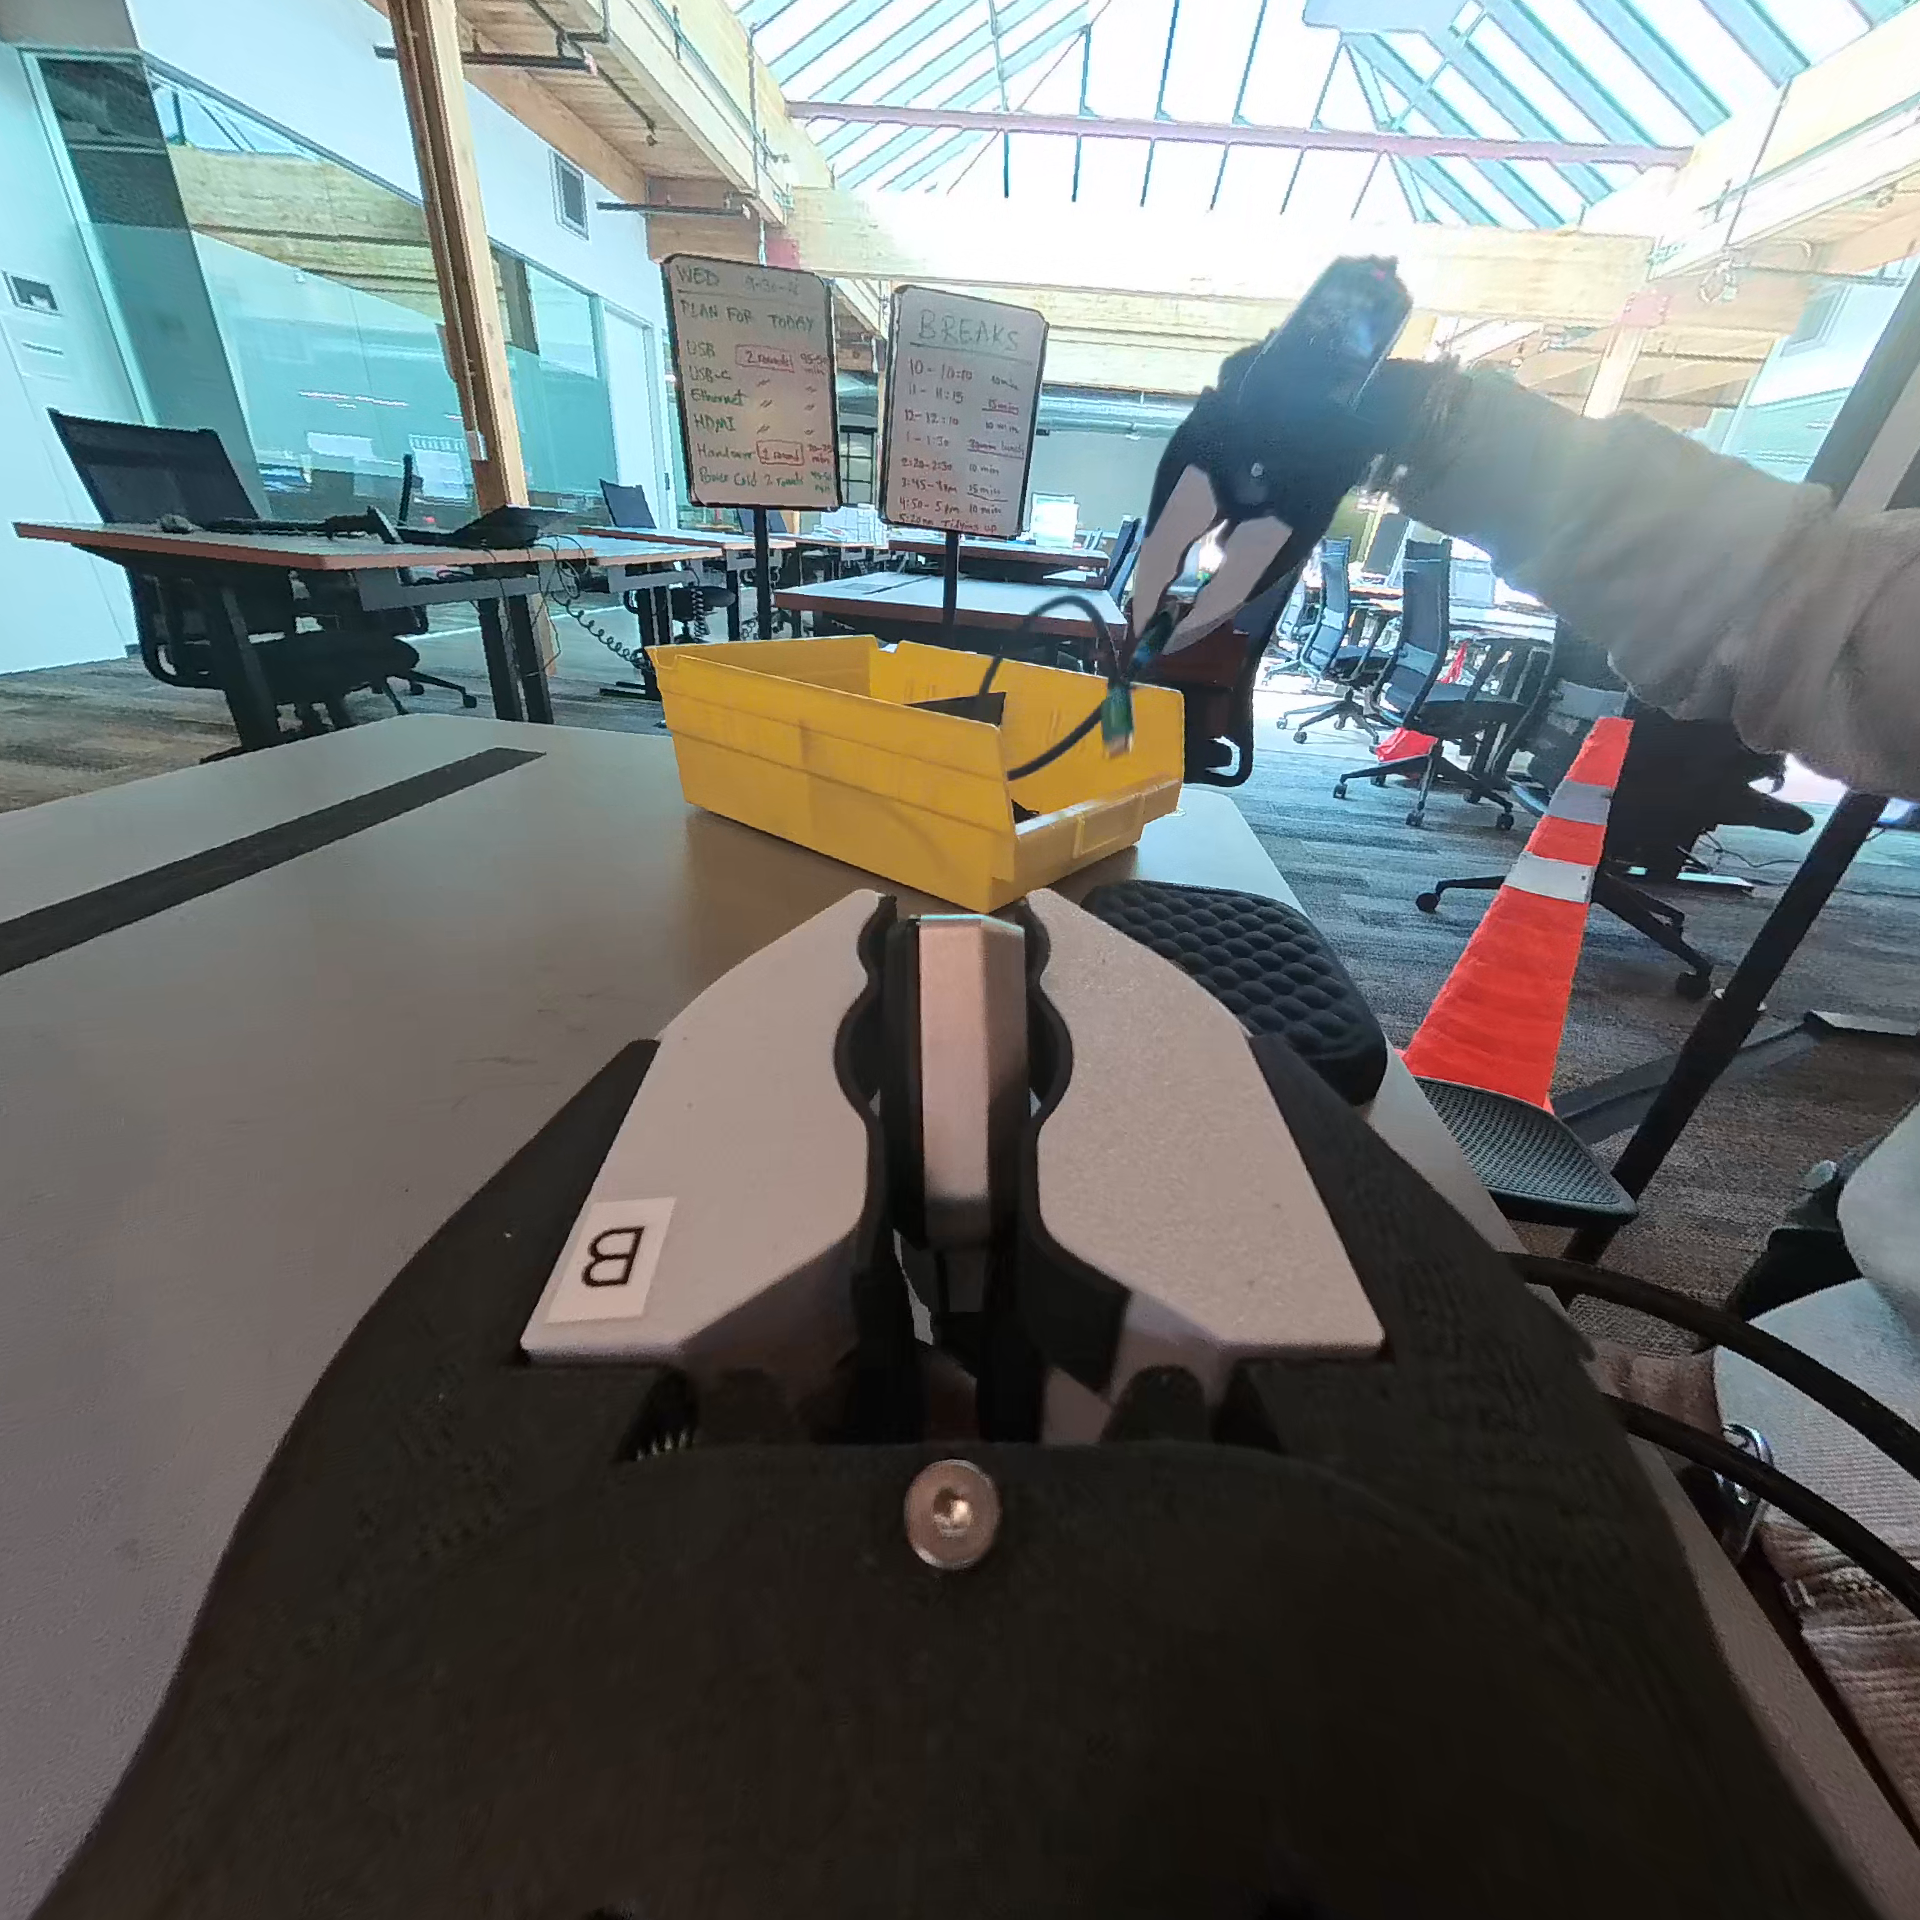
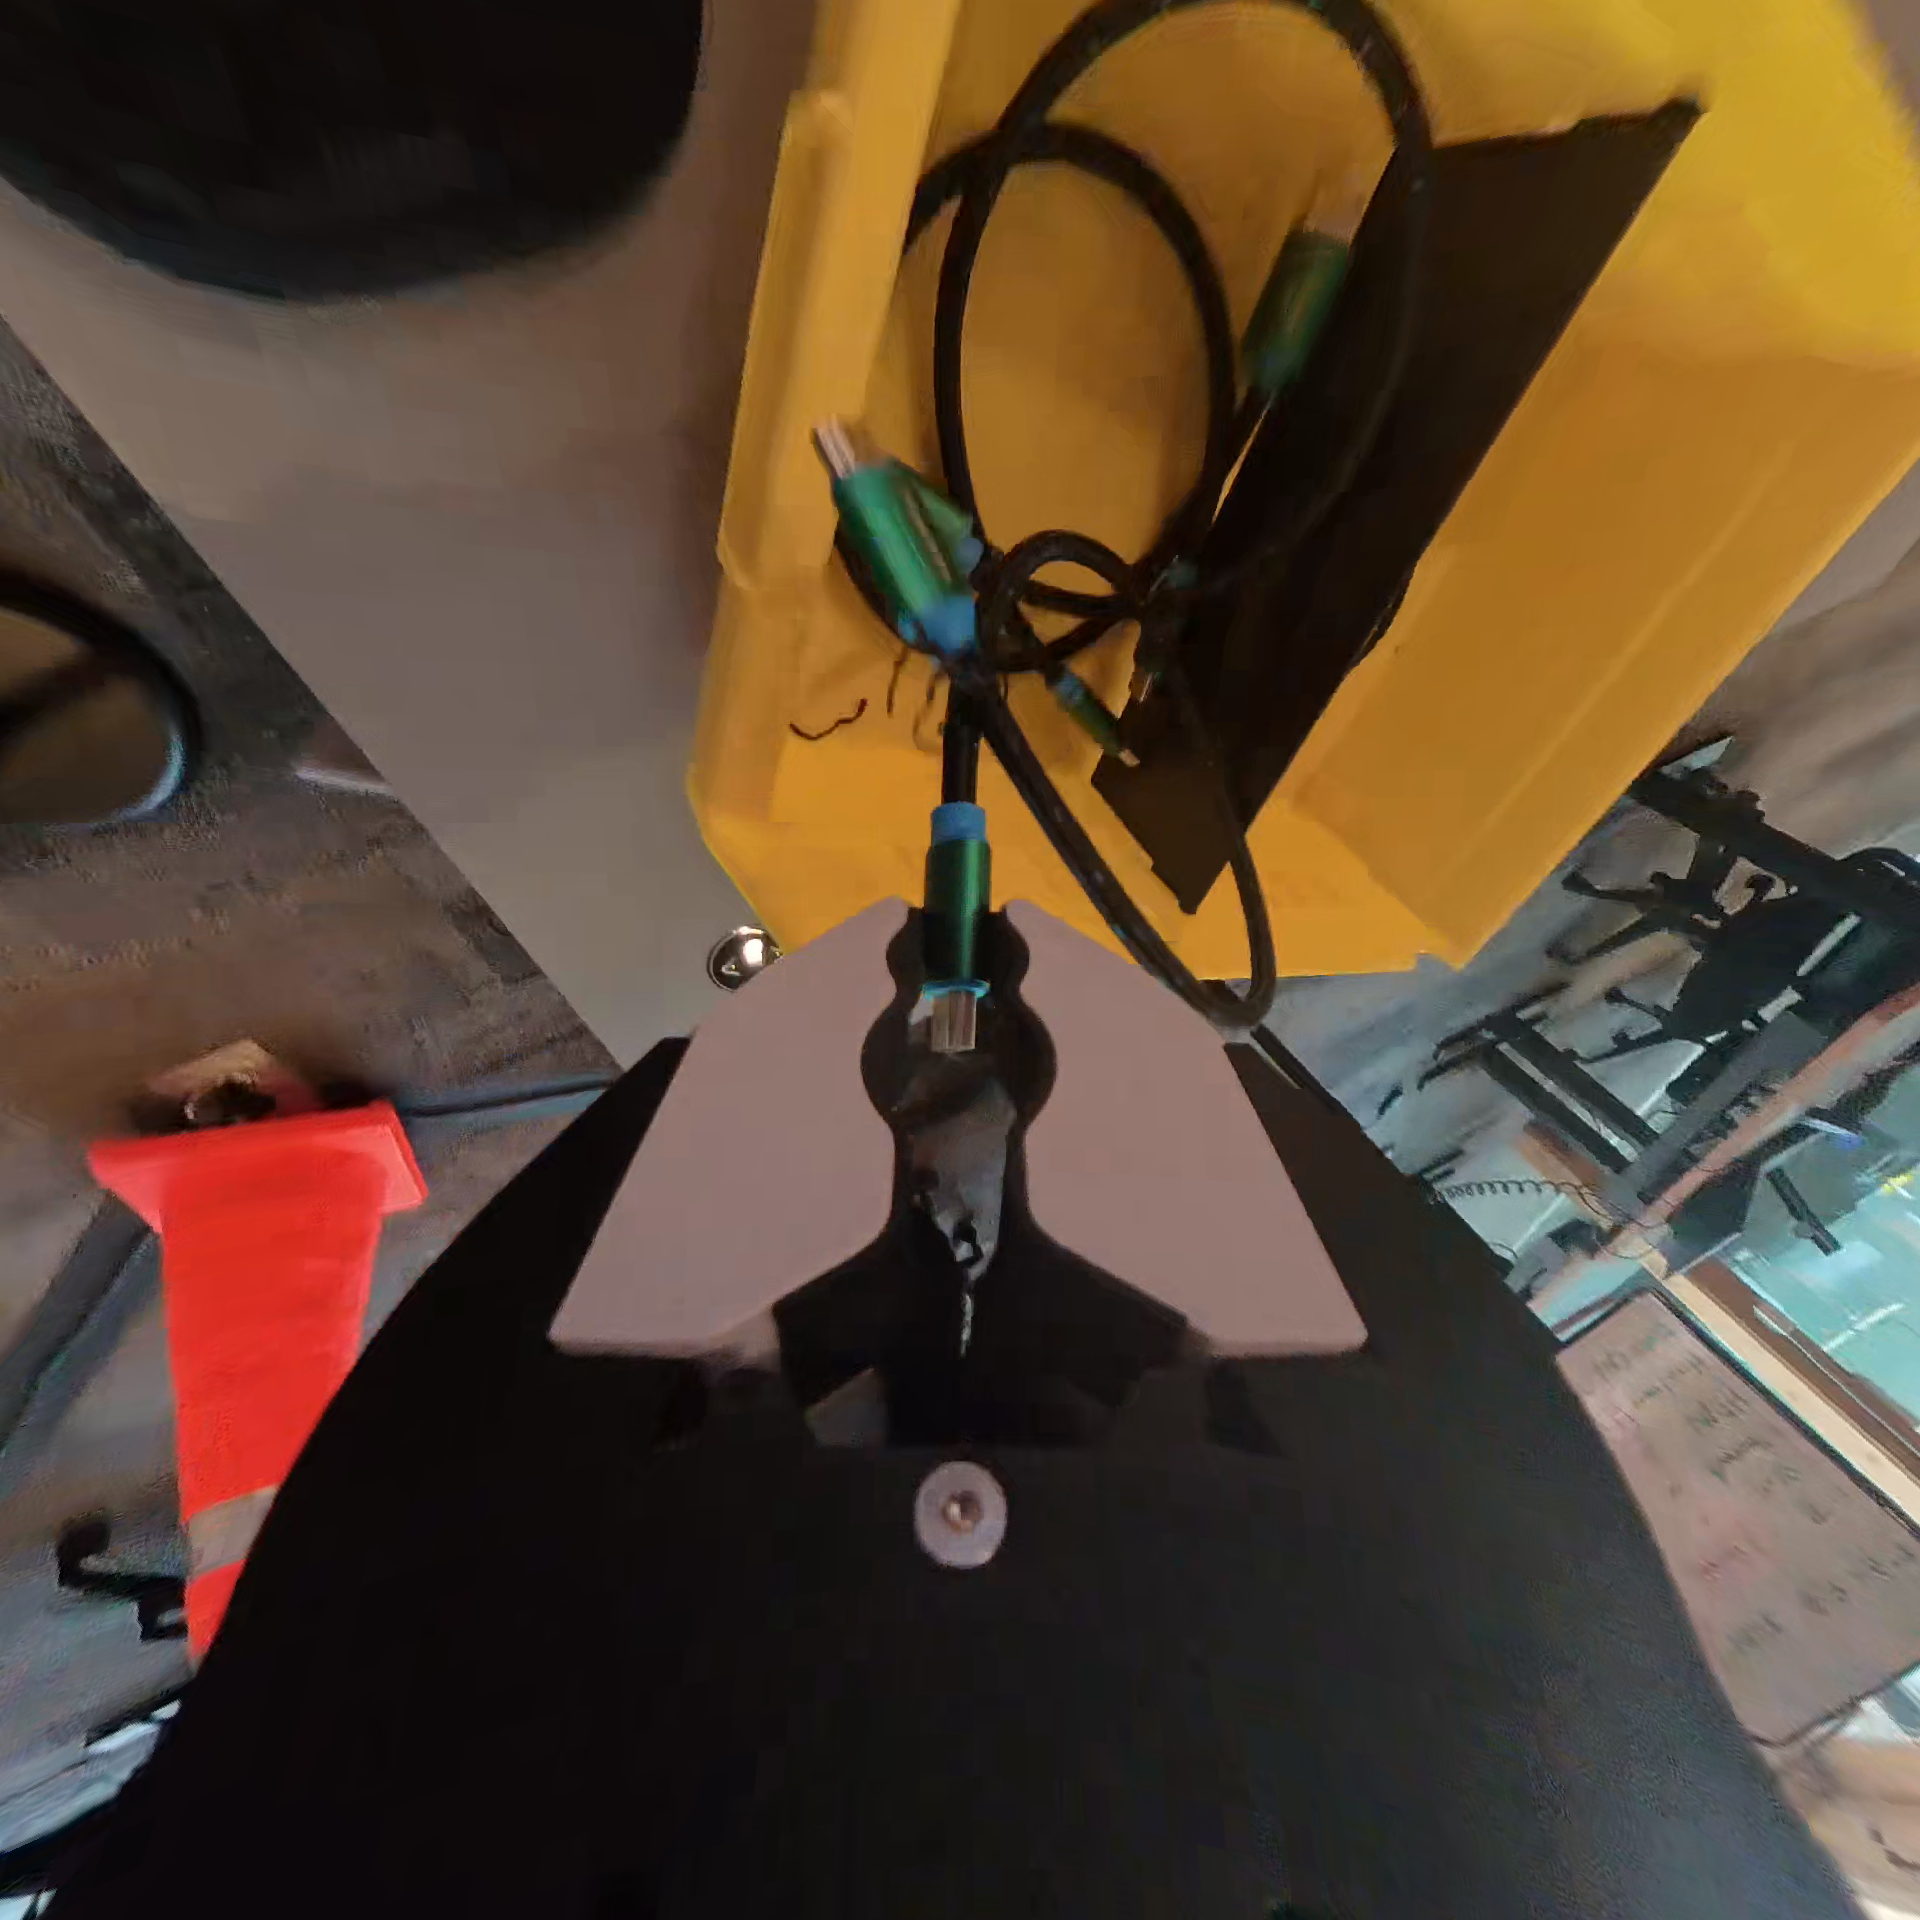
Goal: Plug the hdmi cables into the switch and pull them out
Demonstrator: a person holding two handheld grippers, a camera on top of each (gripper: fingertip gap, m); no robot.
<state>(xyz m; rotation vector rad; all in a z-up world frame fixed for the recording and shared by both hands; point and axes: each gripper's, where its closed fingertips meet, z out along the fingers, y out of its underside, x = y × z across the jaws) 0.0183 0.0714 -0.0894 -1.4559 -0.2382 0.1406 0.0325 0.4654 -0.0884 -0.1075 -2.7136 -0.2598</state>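
Note:
My left gripper (image 1: 956, 920) is shut on a silver metal switch (image 1: 971, 1049) and holds it edge-on above the grey table (image 1: 312, 1039). My right gripper (image 2: 956, 914) is shut on the green plug (image 2: 958, 883) of a black HDMI cable (image 2: 1205, 312), held over the yellow bin (image 2: 1662, 520). The cable hangs in loops, and a second green plug (image 2: 902, 540) dangles below. In the left wrist view the right gripper (image 1: 1169, 634) is above the bin (image 1: 831, 769) with a green plug (image 1: 1117, 722) hanging from it. Another green plug (image 2: 1294, 307) and a black sheet (image 2: 1455, 436) lie in the bin.
An orange traffic cone (image 1: 1527, 914) stands on the floor right of the table, also in the right wrist view (image 2: 270, 1299). A black mesh chair back (image 1: 1247, 966) sits at the table's right edge. A black stand pole (image 1: 1745, 997) leans at right. Two whiteboards (image 1: 758, 384) stand behind.

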